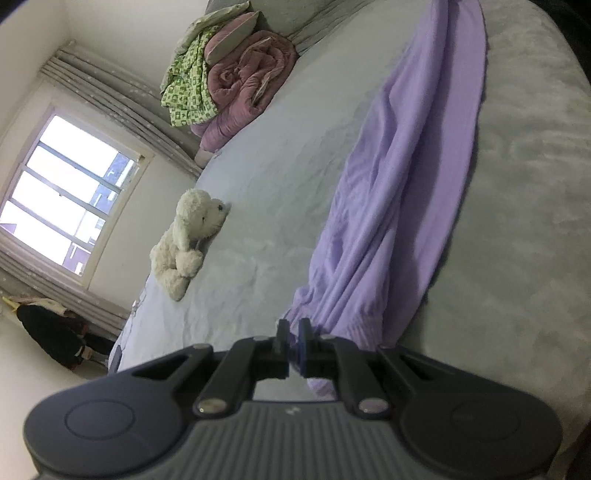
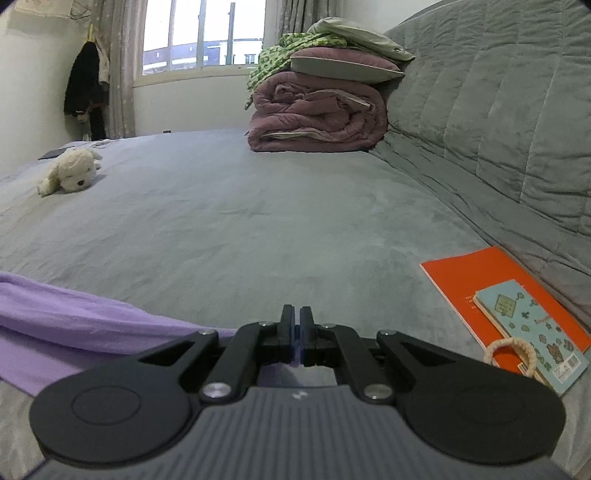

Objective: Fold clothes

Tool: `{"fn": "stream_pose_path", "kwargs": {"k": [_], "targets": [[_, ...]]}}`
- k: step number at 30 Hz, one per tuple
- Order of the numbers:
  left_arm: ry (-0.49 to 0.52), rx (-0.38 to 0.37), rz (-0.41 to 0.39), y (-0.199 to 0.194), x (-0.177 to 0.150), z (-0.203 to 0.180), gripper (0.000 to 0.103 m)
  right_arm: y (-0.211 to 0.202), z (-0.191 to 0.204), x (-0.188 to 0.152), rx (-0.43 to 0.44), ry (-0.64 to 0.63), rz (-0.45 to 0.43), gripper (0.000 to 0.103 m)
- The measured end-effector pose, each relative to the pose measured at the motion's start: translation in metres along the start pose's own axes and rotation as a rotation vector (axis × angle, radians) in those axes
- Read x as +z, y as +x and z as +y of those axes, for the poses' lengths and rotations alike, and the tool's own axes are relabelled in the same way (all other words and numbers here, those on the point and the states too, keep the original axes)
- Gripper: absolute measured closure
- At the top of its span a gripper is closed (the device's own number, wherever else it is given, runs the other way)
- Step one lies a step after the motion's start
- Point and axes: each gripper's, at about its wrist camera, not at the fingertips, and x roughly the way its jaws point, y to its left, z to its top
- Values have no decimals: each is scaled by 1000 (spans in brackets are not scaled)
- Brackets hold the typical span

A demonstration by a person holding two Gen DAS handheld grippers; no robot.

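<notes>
Looking across the grey bed (image 2: 229, 221), I saw the lilac trousers (image 1: 399, 206) stretched lengthwise over it, quilted grey headboard (image 2: 498, 122) to the right. A mauve duvet (image 2: 317, 118) sat folded near the window (image 2: 199, 33), and a white plush dog (image 2: 72, 173) lay well apart. My left gripper (image 1: 293, 334) pinched the trousers' cuff. My right gripper (image 2: 296, 325) was pressed together; purple cloth showed between its fingers. An orange book (image 2: 476, 284) carried a smaller blue book (image 2: 532, 328); I couldn't read the writing.
</notes>
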Motion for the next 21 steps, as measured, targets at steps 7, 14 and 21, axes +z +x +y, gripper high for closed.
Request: {"fn": "stream_pose_path", "kwargs": {"k": [7, 14, 21], "targets": [[45, -1, 7, 0, -6, -15, 99, -7, 3, -25, 38, -39, 61, 101], [105, 19, 10, -5, -9, -22, 99, -7, 3, -32, 39, -53, 77, 101], [82, -25, 32, -16, -11, -27, 96, 1, 11, -43, 32, -124, 136, 96]]}}
